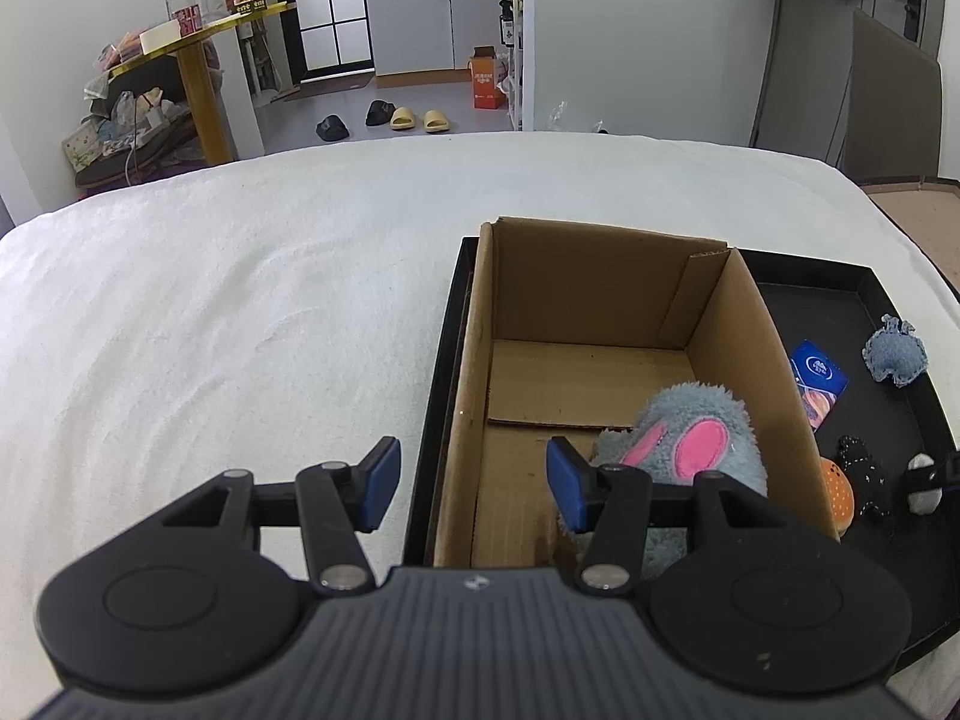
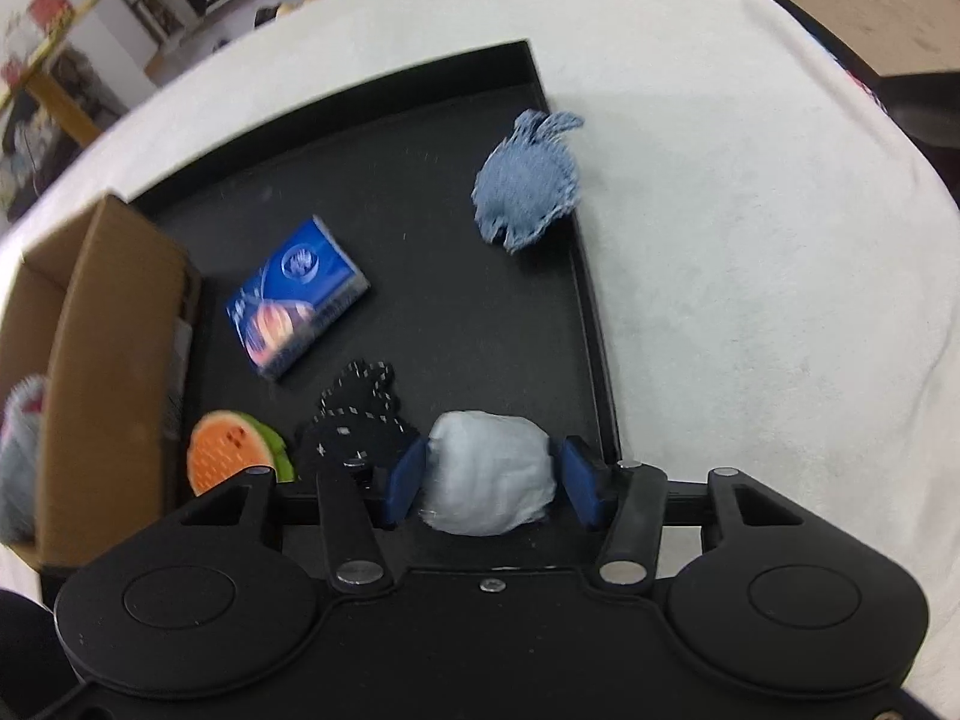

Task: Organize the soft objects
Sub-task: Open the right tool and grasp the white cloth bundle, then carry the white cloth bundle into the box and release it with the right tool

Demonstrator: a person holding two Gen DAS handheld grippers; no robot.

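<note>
Black tray (image 2: 456,300) holding blue denim plush (image 2: 528,180), blue packet (image 2: 297,294); right gripper (image 2: 492,480) clamps pale grey soft ball (image 2: 489,471); left gripper (image 1: 474,483) wide open, empty.

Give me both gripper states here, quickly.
Left gripper: open, holding nothing, over the cardboard box edge.
Right gripper: closed on the pale grey soft ball over the black tray.

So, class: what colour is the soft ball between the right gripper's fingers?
Pale grey ball; right gripper; right wrist view.
</note>
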